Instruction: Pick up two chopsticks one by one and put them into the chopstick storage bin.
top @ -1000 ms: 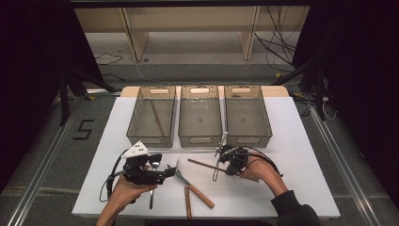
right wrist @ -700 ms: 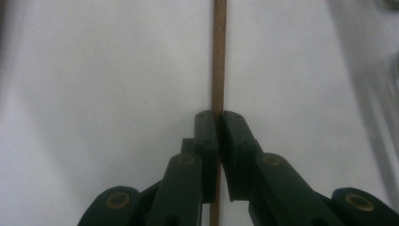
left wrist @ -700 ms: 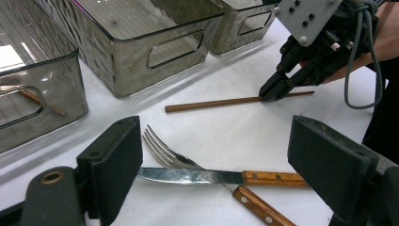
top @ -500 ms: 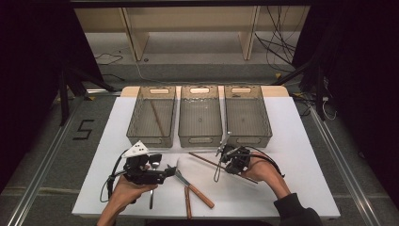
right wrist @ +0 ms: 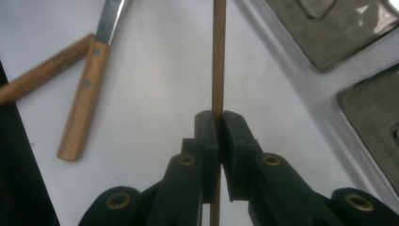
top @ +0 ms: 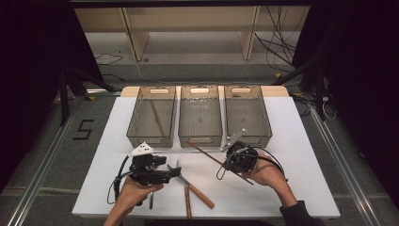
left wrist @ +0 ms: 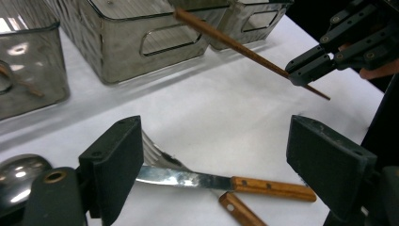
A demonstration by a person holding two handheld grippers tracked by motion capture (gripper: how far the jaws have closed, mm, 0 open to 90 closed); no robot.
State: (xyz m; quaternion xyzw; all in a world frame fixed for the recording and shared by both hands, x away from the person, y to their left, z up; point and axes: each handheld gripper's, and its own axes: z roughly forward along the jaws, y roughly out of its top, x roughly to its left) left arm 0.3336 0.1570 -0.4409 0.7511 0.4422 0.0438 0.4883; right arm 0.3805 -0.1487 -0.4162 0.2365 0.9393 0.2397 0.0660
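Above the table, the right gripper, fingers clamping the chopstick, has lifted it toward the middle bin.

The chopstick is a thin, dark brown wooden stick, straight and whole. It is pinched partway along its length between the closed jaws of the right hand-held gripper and hangs above the white counter. In the high view it runs from about 10 o'clock to 4 o'clock, its far tip near the front wall of the middle bin, its near tip toward the holding hand.
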